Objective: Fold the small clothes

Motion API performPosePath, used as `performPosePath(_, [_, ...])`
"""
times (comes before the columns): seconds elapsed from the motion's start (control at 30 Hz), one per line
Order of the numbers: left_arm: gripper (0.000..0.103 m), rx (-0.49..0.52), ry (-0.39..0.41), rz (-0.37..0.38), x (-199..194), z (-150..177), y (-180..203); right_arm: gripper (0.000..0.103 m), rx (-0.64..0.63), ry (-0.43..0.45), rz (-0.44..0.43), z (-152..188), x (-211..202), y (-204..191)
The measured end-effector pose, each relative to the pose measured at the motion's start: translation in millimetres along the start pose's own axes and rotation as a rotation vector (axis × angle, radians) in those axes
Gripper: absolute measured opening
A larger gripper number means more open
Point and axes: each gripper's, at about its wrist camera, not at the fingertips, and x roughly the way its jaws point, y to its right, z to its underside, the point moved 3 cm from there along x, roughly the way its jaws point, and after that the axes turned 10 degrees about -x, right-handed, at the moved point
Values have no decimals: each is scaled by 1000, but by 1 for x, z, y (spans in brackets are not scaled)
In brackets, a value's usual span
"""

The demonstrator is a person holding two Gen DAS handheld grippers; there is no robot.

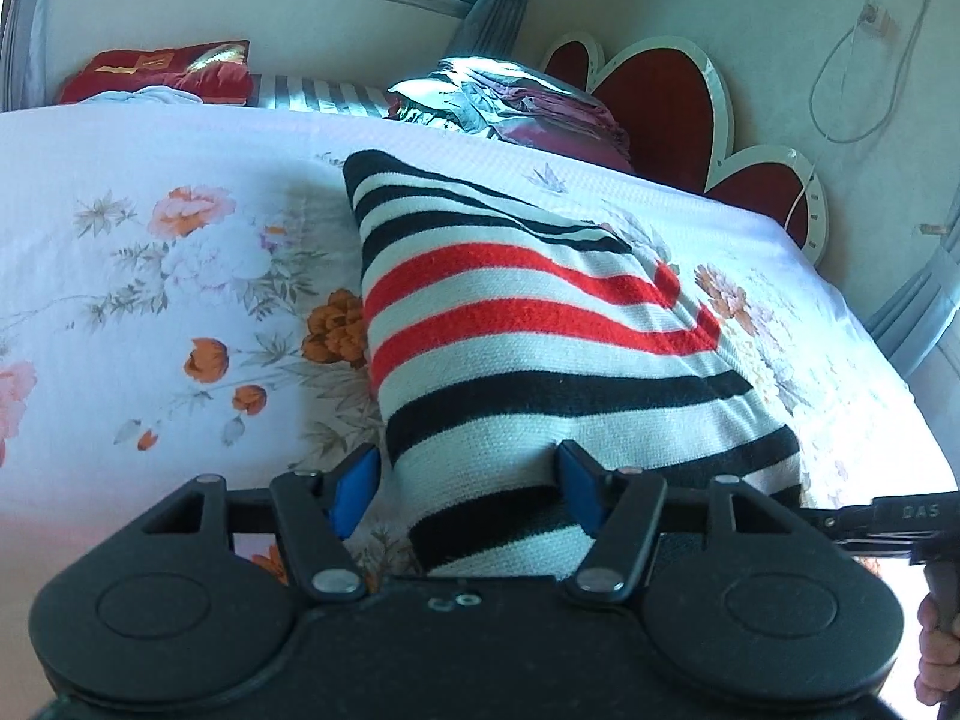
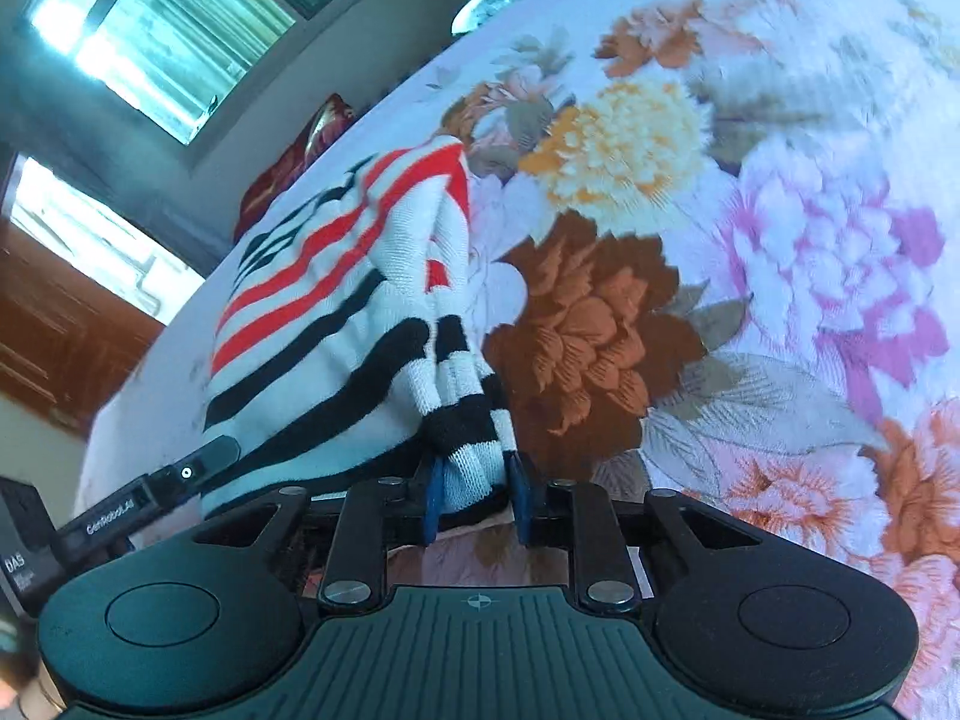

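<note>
A small knitted garment [image 1: 540, 324], white with black and red stripes, lies on a flowered bed sheet [image 1: 150, 252], out from the bed's red headboard [image 1: 666, 96]. The left gripper [image 1: 468, 486] rests at the garment's near edge, jaws wide with cloth between them, not visibly pressed. The right gripper [image 2: 477, 498] has its jaws narrow, pinching a bunched striped corner lifted off the sheet.
</note>
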Motion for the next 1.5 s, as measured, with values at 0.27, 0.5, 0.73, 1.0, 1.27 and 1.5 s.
performPosePath(0.27, [75,37,26,-10,-14,-9,8,50,-93,92,99,-15,-35,-36])
performPosePath(0.5, [78,7,57,-16,-10,-39,18,53,-93,127,117,-51,-30,-44])
performPosePath(0.73, [79,-130,64,-48,24,-75,7,58,-113,111,100,-109,31,-32])
performPosePath(1.0, [67,-231,22,-70,72,-82,-9,23,-87,48,56,-136,94,-16])
performPosePath(1.27, [64,-191,43,-95,78,-68,-12,24,-220,63,121,-132,106,-7])
performPosePath(1.5, [72,-175,78,-112,73,-92,-1,25,-304,167,173,-142,84,-30])
